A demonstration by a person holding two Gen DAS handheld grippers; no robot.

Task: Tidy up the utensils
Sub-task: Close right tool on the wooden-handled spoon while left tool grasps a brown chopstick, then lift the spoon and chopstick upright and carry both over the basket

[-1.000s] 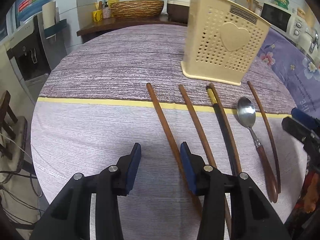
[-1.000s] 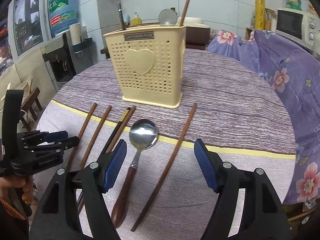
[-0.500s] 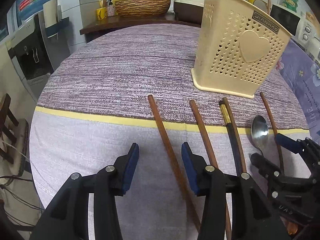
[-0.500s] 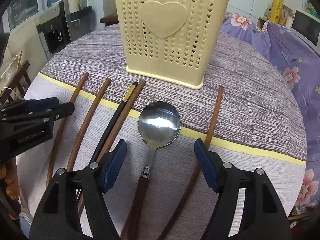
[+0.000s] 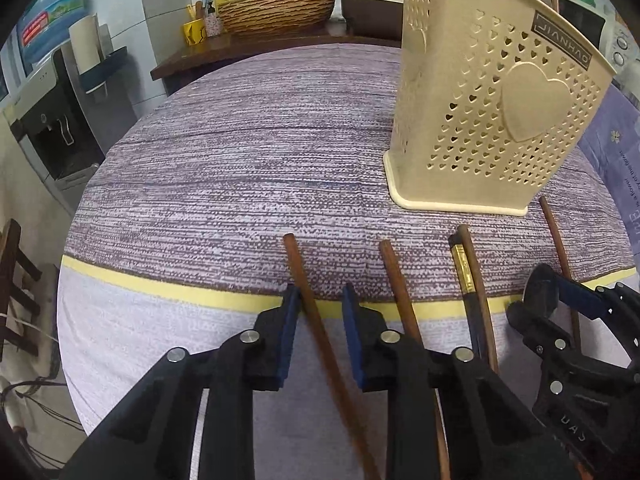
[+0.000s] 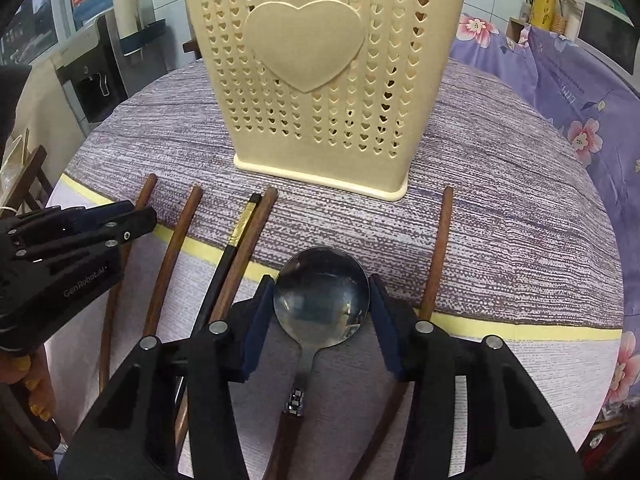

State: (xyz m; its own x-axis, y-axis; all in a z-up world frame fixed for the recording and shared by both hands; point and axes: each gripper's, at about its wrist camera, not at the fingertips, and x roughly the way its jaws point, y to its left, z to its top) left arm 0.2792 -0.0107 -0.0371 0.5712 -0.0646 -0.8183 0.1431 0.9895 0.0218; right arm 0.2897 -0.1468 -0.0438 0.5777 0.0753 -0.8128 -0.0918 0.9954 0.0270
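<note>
Left wrist view
- Left gripper [image 5: 318, 304]: seen at lower centre; its jaws are narrowed around the leftmost chopstick [image 5: 316, 320], which passes between the blue pads [image 5: 289, 332]. The left pad is touching or just beside the stick; a small gap is left at the other pad.
- Other sticks: a 2nd brown chopstick [image 5: 396, 280] lies just right of the gripper; a black chopstick [image 5: 464, 276] with a gold band lies against a brown one further right.
- Holder [image 5: 488, 112]: a cream perforated basket with a heart, standing at upper right on the tablecloth [image 5: 240, 168].
- Right gripper [image 5: 560, 320]: seen at lower right edge.

Right wrist view
- Right gripper [image 6: 322, 312]: seen at lower centre; its pads are set on both sides of the spoon [image 6: 320, 300] bowl, touching or nearly so. Whether the spoon is clamped cannot be told.
- Spoon: lying on the cloth at centre, handle toward the bottom edge.
- Far-right stick [image 6: 438, 248]: lying alone right of the spoon.
- Holder [image 6: 320, 72]: standing at upper centre, behind the utensil tips.
- Left gripper [image 6: 136, 216]: seen at the left edge, over the leftmost stick.
</note>
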